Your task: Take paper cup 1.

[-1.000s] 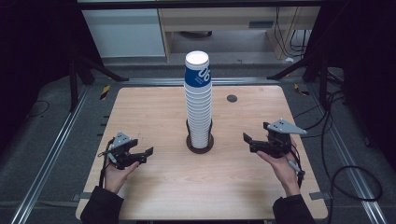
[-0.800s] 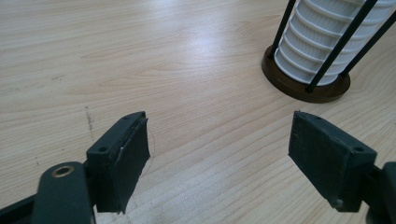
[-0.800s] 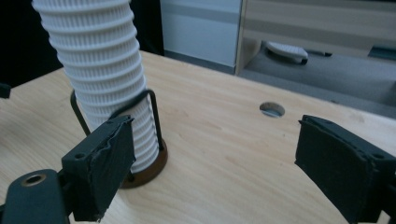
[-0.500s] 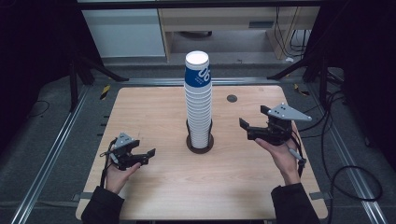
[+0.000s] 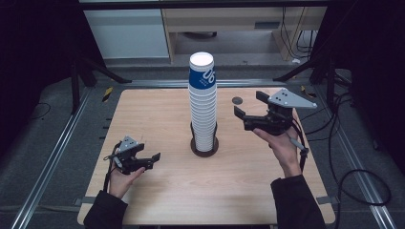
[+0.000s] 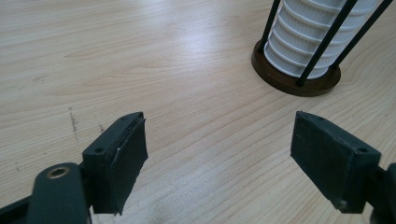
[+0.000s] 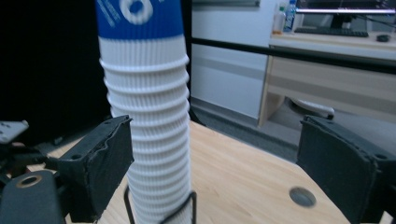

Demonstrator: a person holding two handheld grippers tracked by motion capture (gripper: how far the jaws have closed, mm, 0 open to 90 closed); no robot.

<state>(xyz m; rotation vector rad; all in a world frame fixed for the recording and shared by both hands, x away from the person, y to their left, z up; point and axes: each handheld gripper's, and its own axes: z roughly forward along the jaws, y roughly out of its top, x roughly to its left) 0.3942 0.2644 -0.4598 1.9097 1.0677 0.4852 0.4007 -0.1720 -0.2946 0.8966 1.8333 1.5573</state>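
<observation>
Right tongs point(image 5: 249, 109) wide open, raised near tall white paper-cup stack point(image 5: 202, 112), nothing grasped yet; left tongs point(image 5: 152, 160) open, empty.

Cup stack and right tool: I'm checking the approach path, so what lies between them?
Nothing: in the high view only bare table separates the right tool from the cup stack.

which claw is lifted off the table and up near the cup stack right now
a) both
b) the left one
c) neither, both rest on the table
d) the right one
d: in the high view the right claw is raised beside the stack of cups, jaws open toward it, while the left claw sits low over the table, farther from the stack.
</observation>
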